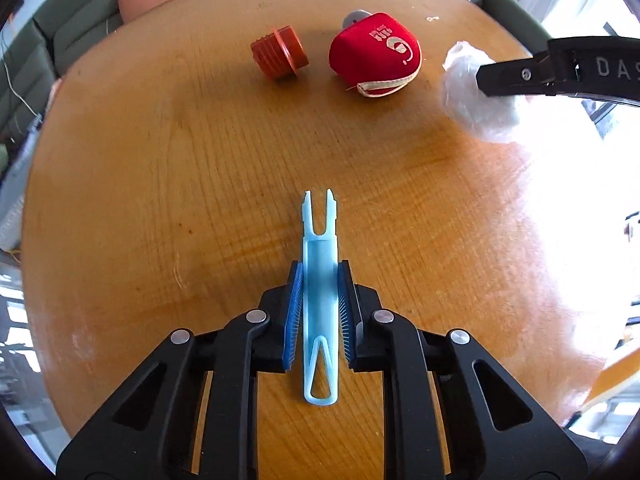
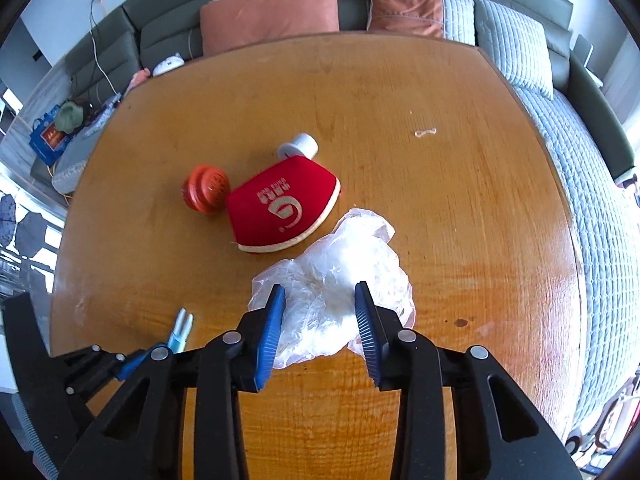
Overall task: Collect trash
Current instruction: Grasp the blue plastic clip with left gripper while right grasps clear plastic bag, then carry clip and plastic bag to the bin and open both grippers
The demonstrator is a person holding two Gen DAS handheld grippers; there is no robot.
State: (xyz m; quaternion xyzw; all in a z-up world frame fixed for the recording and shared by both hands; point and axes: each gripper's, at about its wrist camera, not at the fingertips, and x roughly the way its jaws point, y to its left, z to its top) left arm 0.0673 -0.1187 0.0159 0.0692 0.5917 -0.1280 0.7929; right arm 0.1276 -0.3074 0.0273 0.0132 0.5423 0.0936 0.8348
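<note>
Squarely between right gripper [image 2: 320,292] pads: plastic bag [image 2: 332,284]

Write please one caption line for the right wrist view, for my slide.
Right gripper open around crumpled clear plastic bag on wooden table; red pouch beyond.

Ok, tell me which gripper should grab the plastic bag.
Right. The right gripper is open with the plastic bag already between its fingers. The left gripper is shut on the blue clip, away from the bag.
</note>
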